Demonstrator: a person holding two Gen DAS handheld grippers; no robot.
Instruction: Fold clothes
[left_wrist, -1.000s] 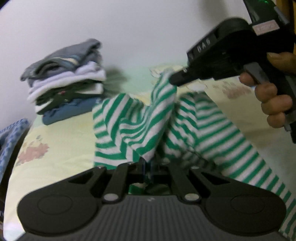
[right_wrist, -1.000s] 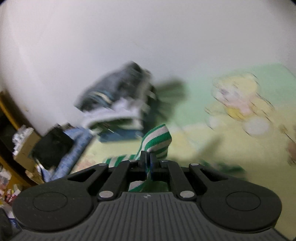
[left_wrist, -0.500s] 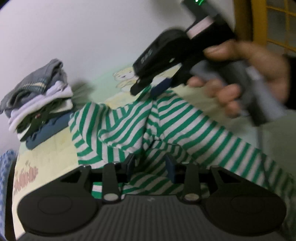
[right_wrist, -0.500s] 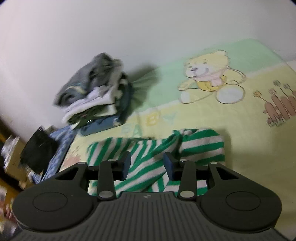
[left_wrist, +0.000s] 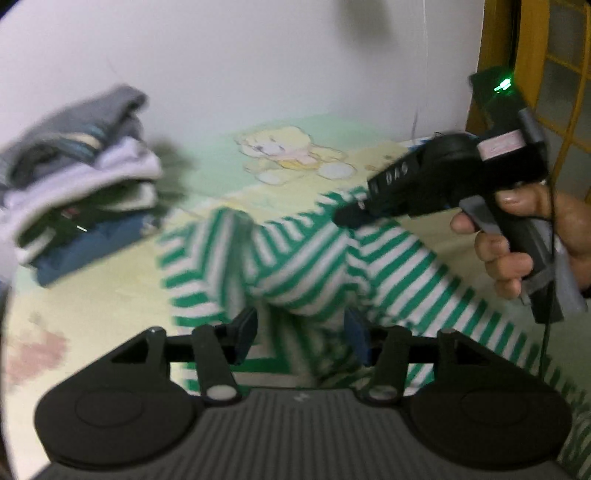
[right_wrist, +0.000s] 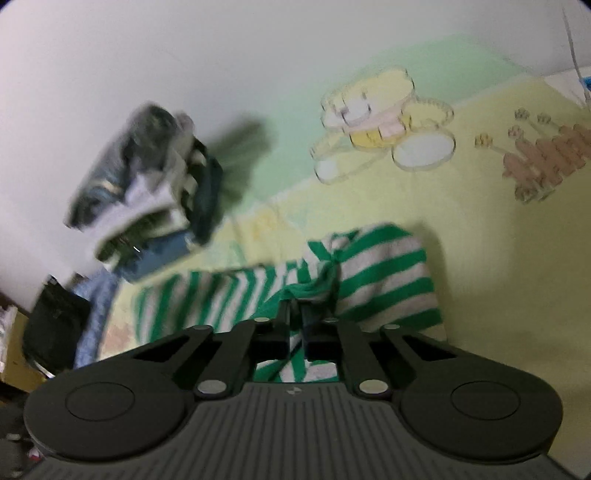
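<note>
Green-and-white striped garment spread crumpled over the bed sheet, in front of the printed teddy bear and well to the right of the stack of folded clothes. Stack itself against the wall, to the left of the bear in both views; blurred. Dark bag and blue cloth just left of and below the stack, off the sheet's edge.

Changed within the last second: a second ago both claws clamped on striped fabric with the garment lifted between them; now mostly laid down on the sheet, bunched into a ridge toward the bear.

Left claw released, jaws just widened, standing apart over the near fold with cloth between them but not pinched. Right claw clenched on a gathered bunch of the striped cloth, having let go and closed again; seen from the left wrist view too, nose buried in the fabric's far edge below the bear, a hand around its handle.

Likely meaning: regrip under way, garment set down for flattening or a fresh fold; nothing neatly folded yet.
</note>
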